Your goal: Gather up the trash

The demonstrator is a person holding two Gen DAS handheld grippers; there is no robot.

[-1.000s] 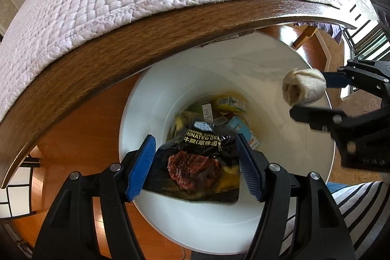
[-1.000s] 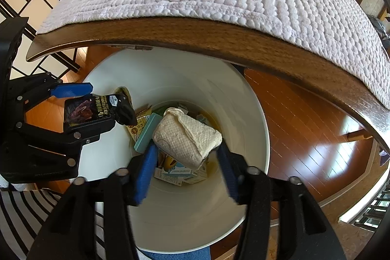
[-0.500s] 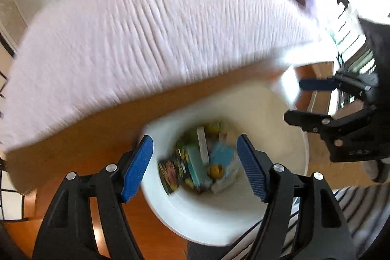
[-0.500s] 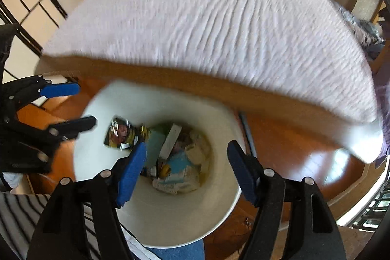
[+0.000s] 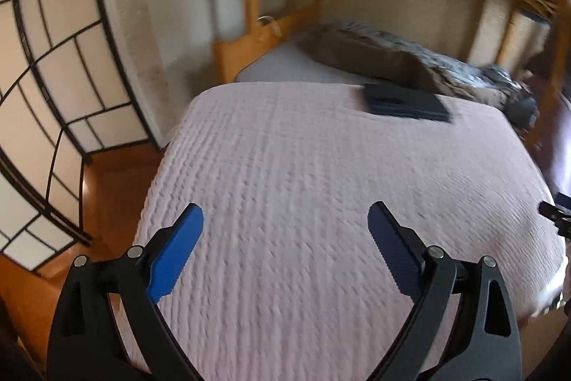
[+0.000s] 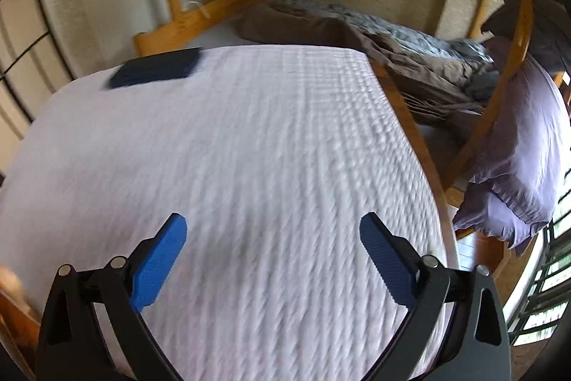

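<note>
Left gripper (image 5: 285, 227) jaws opening wide, nothing between them, over the quilted pad (image 5: 339, 188); dark folded cloth (image 5: 407, 102) at far right. Right gripper (image 6: 273, 234) likewise opening, empty; same cloth (image 6: 157, 68) far left. Neither view shows trash or its bin.

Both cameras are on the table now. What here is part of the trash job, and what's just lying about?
Job:
- left gripper, jaws opening, nothing between them
- right gripper, jaws opening, nothing between them
- no trash in view

Lying about:
- white quilted table cover
- dark blue flat item
- brown and grey bedding
- purple pillow
</note>
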